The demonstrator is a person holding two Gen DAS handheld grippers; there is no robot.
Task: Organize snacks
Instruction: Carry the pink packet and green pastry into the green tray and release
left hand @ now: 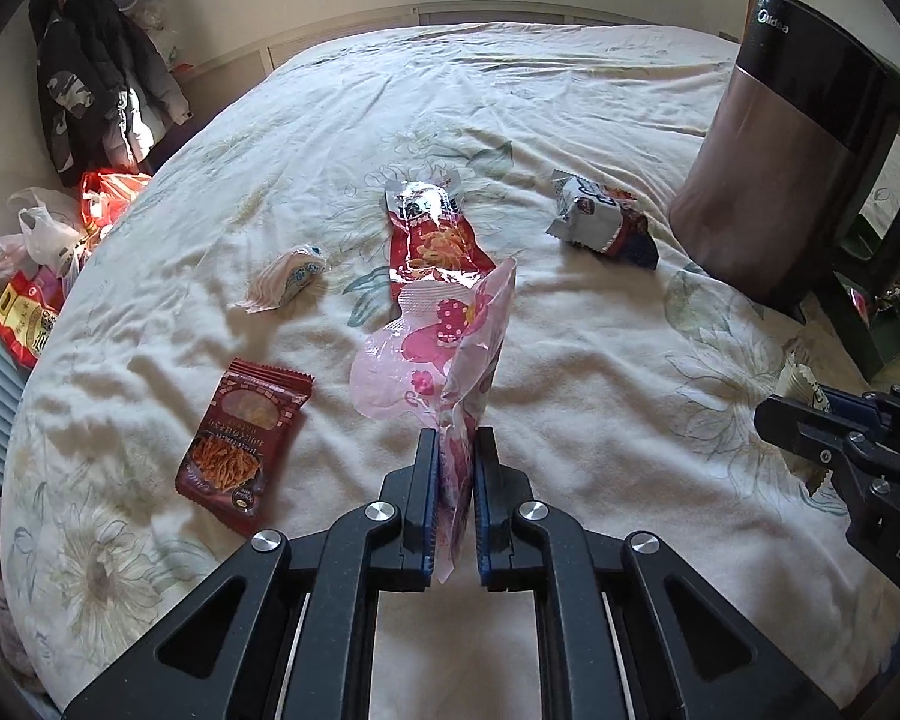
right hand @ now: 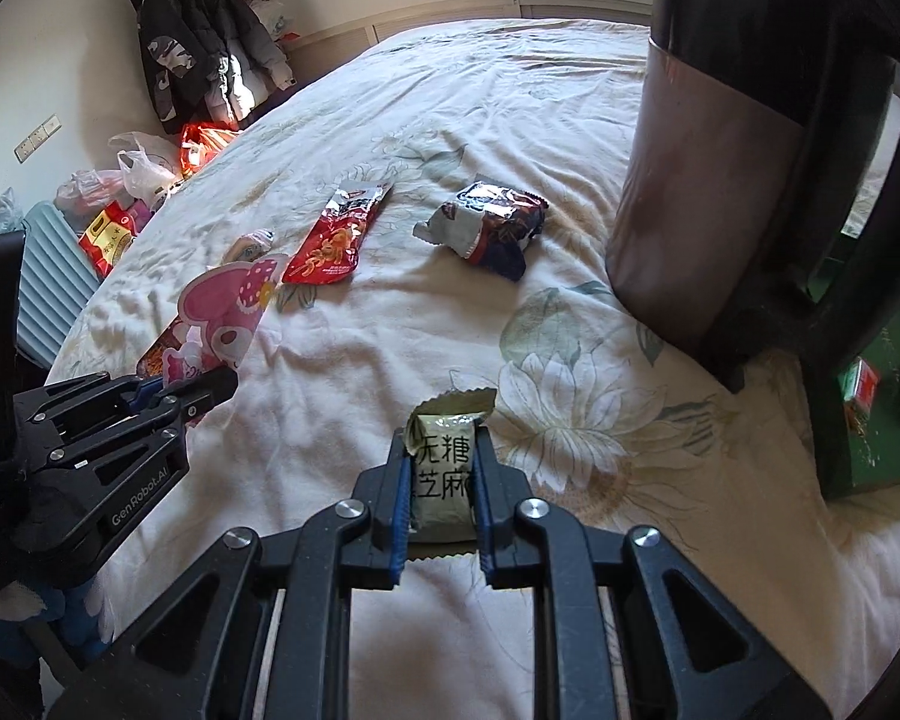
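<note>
Cream bedding with a pale flower print (left hand: 570, 360) covers the bed on which the snacks are spread, and dark jackets (left hand: 90, 78) are hung in the far left corner of the room. Plastic bags and red packages (left hand: 36, 276) are piled on the floor beside the bed.

At the right side of the bed a tall brown and black appliance (left hand: 792, 138) is standing, and a green box (right hand: 894, 420) is seen just behind it.

The left gripper (left hand: 456, 450) is closed on a pink cartoon packet (left hand: 450, 336), which is pinched by its lower edge between the blue pads and is held upright above the bedding. The jaws are nearly together, with only the thin packet between them.

The right gripper (right hand: 441, 456) is closed on a small beige packet with black characters (right hand: 444, 474). This packet is gripped at both sides by the pads and is lifted off the sheet.

Four more snacks are left lying on the bedding. A dark red packet with a picture of noodles (left hand: 246, 438) is lying at the left. A small white wrapped snack (left hand: 285, 279) is found further away from it. A long red and silver packet (left hand: 432, 228) is placed in the middle, partly hidden behind the pink one. A crumpled white and dark blue packet (left hand: 606, 222) is lying near the appliance, not touching it.
</note>
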